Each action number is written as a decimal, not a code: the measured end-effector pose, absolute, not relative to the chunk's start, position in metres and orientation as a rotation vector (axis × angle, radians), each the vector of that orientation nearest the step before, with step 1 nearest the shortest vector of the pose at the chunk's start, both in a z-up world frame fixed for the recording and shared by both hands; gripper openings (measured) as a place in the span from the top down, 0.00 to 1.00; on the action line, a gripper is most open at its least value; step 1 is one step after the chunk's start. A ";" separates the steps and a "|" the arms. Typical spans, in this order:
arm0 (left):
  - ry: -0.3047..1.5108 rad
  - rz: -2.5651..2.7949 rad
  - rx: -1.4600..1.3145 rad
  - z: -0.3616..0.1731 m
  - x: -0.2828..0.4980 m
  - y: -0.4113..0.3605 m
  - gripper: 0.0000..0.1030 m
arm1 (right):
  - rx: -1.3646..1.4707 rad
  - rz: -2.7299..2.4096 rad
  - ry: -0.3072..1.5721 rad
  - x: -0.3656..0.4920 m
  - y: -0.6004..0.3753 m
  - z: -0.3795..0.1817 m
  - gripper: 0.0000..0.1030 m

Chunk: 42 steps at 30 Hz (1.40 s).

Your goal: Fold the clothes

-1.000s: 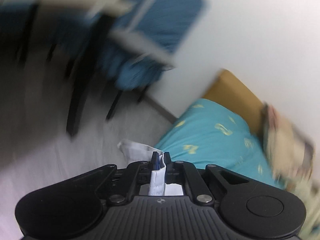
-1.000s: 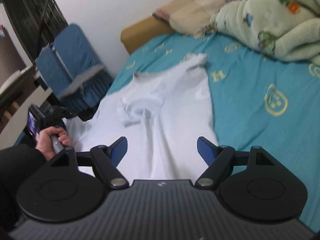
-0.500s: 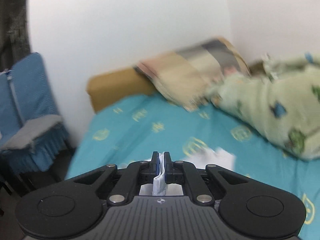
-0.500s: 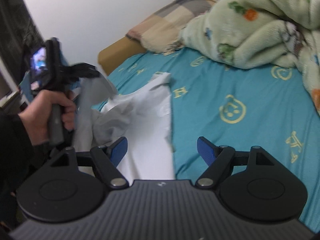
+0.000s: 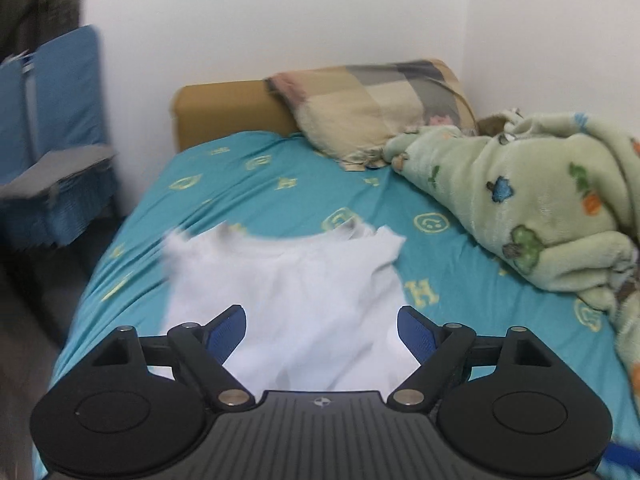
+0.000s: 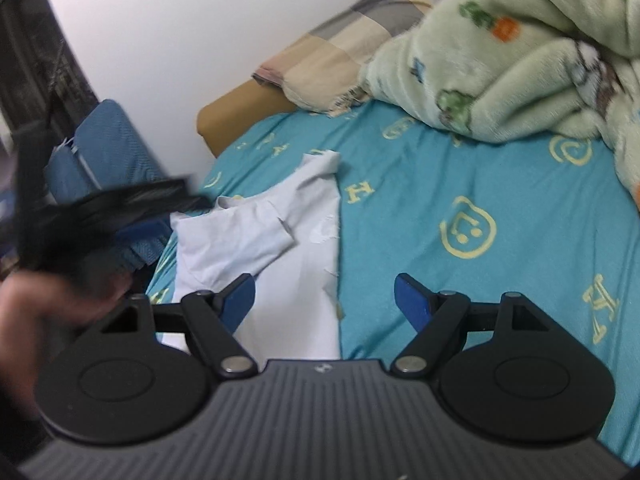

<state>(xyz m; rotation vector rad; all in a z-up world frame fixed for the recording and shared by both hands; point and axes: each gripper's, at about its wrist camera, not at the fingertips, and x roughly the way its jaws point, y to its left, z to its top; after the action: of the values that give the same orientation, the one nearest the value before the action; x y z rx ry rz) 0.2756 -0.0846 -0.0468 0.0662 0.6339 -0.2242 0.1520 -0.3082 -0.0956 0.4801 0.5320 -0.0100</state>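
Note:
A white T-shirt (image 5: 288,288) lies spread on the teal bed sheet (image 5: 248,176), its neckline toward the headboard and its left edge blurred. My left gripper (image 5: 322,330) hangs open just above the shirt's lower part, nothing between its blue pads. In the right wrist view the same white T-shirt (image 6: 276,256) lies rumpled, one sleeve folded over its body. My right gripper (image 6: 324,300) stands open over the shirt's right edge and the teal bed sheet (image 6: 460,184). The left gripper (image 6: 100,208) shows there as a dark blur at the left, held by a hand (image 6: 48,312).
A green fleece blanket (image 5: 532,200) is heaped along the bed's right side, a checked pillow (image 5: 376,100) against the tan headboard (image 5: 228,112). A blue chair (image 5: 52,136) stands left of the bed, close to its edge. White walls close the far end.
My left gripper was shut on the shirt's cloth; it has swung over the bed, opened and let the shirt drop flat. The right gripper stayed open and shifted slightly right.

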 end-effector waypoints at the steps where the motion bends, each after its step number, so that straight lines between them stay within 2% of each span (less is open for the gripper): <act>1: 0.638 -0.211 0.065 -0.041 0.253 -0.074 0.17 | 0.461 -0.001 0.525 0.151 -0.304 -0.095 0.24; 5: 0.636 -0.151 0.049 -0.013 0.160 -0.034 0.13 | 0.405 0.038 0.528 0.143 -0.293 -0.094 0.24; 7: 0.603 -0.150 0.021 -0.002 0.118 -0.014 0.08 | 0.387 0.057 0.538 0.139 -0.288 -0.095 0.24; 14: 0.548 -0.139 -0.048 0.007 0.030 0.051 0.07 | 0.398 0.084 0.598 0.112 -0.285 -0.096 0.24; 21: 0.605 -0.068 -0.196 -0.001 0.030 0.122 0.07 | 0.377 0.152 0.709 0.091 -0.263 -0.095 0.24; 22: 0.600 -0.048 -0.203 -0.002 0.031 0.131 0.07 | 0.370 0.197 0.723 0.089 -0.252 -0.093 0.28; 28: 0.561 0.065 -0.304 -0.002 0.035 0.184 0.07 | 0.329 0.501 0.817 0.078 -0.154 -0.083 0.34; 30: 0.540 0.107 -0.351 -0.002 0.035 0.200 0.07 | 0.308 0.580 0.864 0.079 -0.114 -0.088 0.34; 33: 0.523 0.184 -0.375 -0.003 0.036 0.217 0.07 | 0.294 0.651 0.959 0.088 -0.062 -0.100 0.40; 42: 0.502 0.338 -0.466 -0.008 0.041 0.261 0.07 | 0.310 0.625 1.226 0.118 0.033 -0.140 0.40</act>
<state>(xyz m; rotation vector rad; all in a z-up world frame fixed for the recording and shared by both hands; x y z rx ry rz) 0.0407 0.2611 -0.0082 -0.4659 0.5025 0.3378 0.1182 0.0334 -0.1402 0.3104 1.2256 0.6246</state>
